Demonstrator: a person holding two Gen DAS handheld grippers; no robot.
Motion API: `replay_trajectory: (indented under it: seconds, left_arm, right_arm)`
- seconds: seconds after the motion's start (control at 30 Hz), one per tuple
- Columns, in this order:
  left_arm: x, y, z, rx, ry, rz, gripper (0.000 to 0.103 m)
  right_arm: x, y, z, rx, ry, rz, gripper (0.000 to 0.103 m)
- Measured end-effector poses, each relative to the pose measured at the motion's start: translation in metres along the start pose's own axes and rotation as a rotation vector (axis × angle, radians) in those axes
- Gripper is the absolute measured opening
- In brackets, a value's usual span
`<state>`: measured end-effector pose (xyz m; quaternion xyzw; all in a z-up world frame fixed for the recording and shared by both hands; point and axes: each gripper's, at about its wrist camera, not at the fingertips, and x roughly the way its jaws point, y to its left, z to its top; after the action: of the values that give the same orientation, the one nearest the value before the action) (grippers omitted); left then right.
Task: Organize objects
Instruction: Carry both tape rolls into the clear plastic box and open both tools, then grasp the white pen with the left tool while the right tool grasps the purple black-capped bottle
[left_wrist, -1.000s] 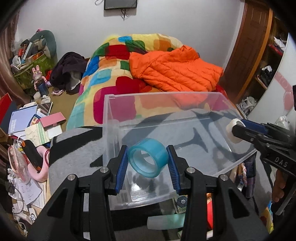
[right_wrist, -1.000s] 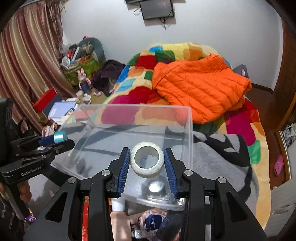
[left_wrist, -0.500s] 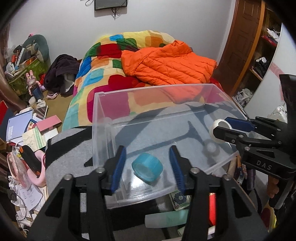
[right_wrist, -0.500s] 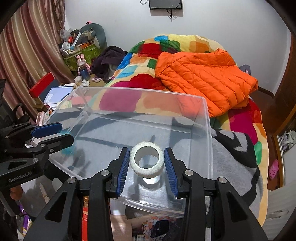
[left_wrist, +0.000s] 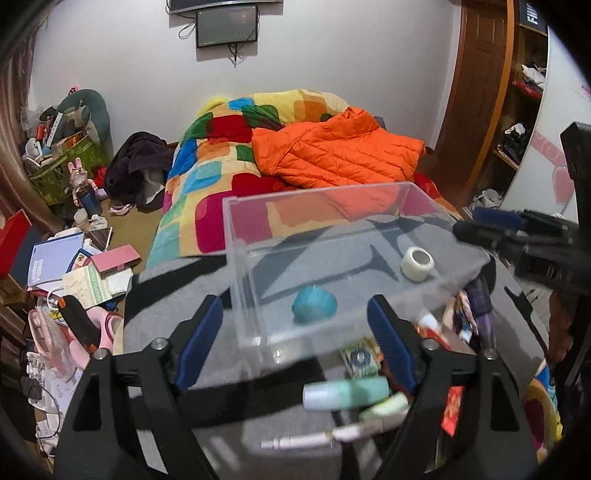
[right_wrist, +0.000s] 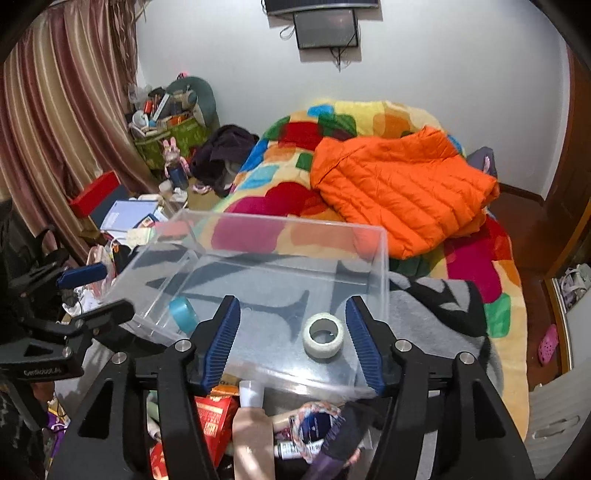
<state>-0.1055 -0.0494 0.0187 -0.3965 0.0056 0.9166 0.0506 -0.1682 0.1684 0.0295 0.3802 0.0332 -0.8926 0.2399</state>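
1. Hanging above the clear box (left_wrist: 332, 236), the left hand-held gripper (left_wrist: 295, 328) has just opened; nothing sits between its jaws.
2. The right hand-held gripper (right_wrist: 293, 339) has likewise just opened, empty.
3. The blue tape roll (left_wrist: 314, 304) and white tape roll (right_wrist: 324, 335) lie inside the box.
4. Risk: the blue roll, on its side, could roll if a gripper nudges the box.

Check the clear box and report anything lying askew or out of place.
Nothing is damaged or spilled. In the clear box, the white tape roll lies flat, while the blue tape roll has ended up tilted on its edge near the left wall. A jumble of unsorted items remains outside the box's near edge.
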Motion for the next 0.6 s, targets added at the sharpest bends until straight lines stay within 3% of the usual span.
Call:
replay_trajectory:
  seconds: [0.33, 0.6]
  left_arm:
    - [-0.019, 0.006, -0.064, -0.032, 0.058, -0.046, 0.083]
    - [0.000, -0.022, -0.096, 0.076, 0.118, -0.052, 0.084]
  right_arm:
    - [-0.026, -0.022, -0.034, 0.093, 0.004, -0.024, 0.058]
    - [-0.022, -0.036, -0.075, 0.183, 0.092, -0.023, 0.058]
